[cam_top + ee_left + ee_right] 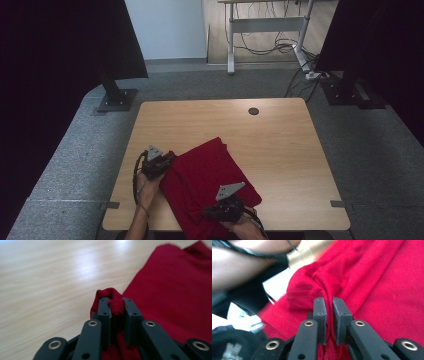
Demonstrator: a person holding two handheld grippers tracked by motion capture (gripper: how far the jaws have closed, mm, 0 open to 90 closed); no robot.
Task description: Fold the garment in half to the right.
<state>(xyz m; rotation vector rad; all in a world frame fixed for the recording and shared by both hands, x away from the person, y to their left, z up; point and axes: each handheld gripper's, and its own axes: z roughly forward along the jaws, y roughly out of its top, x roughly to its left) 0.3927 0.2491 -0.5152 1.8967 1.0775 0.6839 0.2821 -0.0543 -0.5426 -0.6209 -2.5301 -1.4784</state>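
right tongs (212, 214): near worktop edge, pressed together on a hemmed fold of the red knit cloth garment (207, 182); fabric sits between the pads (320, 307).
left tongs (167, 161): at the garment's left edge, pinching a small bunched tuft of it; jaws have just been closing on that tuft (115, 302).
garment: folded flat on the light wood worktop (280, 145), near-left half; near end overhangs the front edge.
long axis: diagonal, near edge to far, pointed far corner aimed at the worktop middle.
writing: none legible.
far: black round grommet (253, 111) in the worktop, well apart from the garment.
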